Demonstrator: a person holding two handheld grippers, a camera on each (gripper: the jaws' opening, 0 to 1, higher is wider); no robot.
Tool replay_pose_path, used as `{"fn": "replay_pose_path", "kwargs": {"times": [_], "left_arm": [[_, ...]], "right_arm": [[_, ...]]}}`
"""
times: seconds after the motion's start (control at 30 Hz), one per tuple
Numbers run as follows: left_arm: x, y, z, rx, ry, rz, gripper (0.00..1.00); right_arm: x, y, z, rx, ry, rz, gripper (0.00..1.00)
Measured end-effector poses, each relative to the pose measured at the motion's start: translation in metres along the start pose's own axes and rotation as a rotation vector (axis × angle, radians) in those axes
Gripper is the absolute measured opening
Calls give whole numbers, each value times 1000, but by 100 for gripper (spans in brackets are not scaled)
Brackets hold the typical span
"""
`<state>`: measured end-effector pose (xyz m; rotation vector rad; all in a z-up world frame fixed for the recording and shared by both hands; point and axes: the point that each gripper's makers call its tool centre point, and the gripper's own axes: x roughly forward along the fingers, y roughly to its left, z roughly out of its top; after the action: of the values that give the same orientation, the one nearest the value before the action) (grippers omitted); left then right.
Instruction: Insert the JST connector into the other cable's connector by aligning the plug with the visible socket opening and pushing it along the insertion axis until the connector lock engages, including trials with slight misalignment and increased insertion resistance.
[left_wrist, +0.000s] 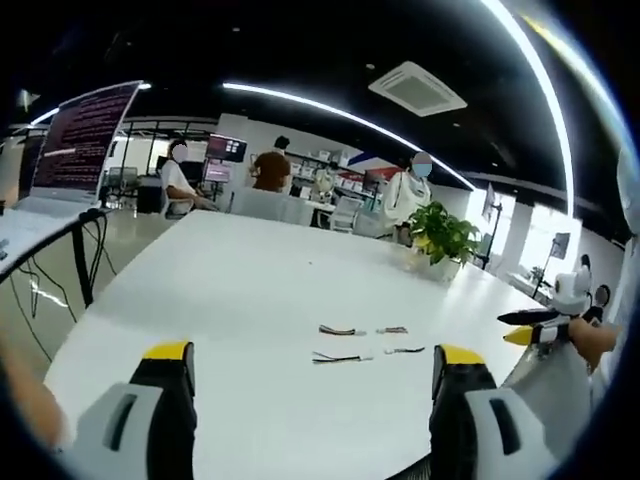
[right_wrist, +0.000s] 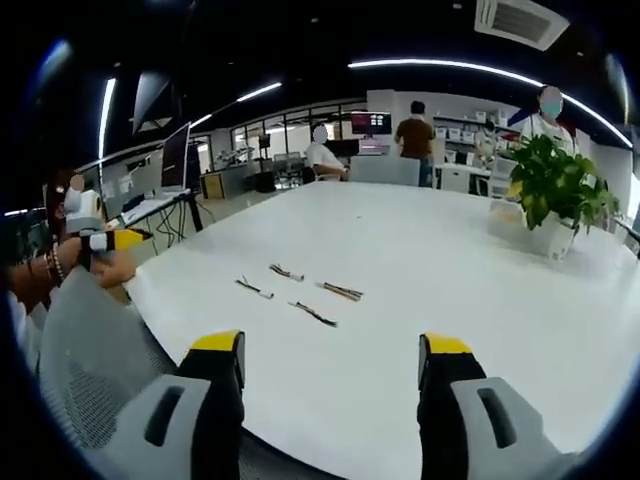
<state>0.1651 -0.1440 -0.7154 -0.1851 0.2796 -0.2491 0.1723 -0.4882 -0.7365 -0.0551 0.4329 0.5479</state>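
Several short wired cables with small connectors lie loose near the front of the white table (left_wrist: 240, 290): one pair (left_wrist: 337, 330) behind, another cable (left_wrist: 338, 357) nearer. My left gripper (left_wrist: 312, 352) hovers just short of them, jaws wide apart with nothing between. In the right gripper view the same cables (right_wrist: 314, 314) lie ahead and slightly left of my right gripper (right_wrist: 332, 345), which is open and holds nothing. The right gripper (left_wrist: 535, 328) also shows at the far right in a hand. The left gripper (right_wrist: 112, 240) shows at the far left beyond the table (right_wrist: 450, 270).
A potted plant (left_wrist: 443, 235) (right_wrist: 555, 185) stands at the table's far side. A monitor (left_wrist: 85, 135) sits on a desk to the left. A grey mesh chair back (right_wrist: 90, 370) is near the table edge. People stand and sit in the background.
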Motion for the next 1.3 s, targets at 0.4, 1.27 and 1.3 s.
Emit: {"fn": "replay_pose_path", "kwargs": {"times": [0.4, 1.27, 1.3], "left_arm": [[30, -11, 22, 80, -3, -84, 98], [77, -29, 32, 224, -20, -317, 99], [78, -29, 34, 237, -28, -319, 99]], "right_arm": [[14, -3, 12, -55, -2, 16, 64], [60, -15, 35, -174, -9, 62, 62], [61, -16, 36, -173, -8, 63, 63]]}}
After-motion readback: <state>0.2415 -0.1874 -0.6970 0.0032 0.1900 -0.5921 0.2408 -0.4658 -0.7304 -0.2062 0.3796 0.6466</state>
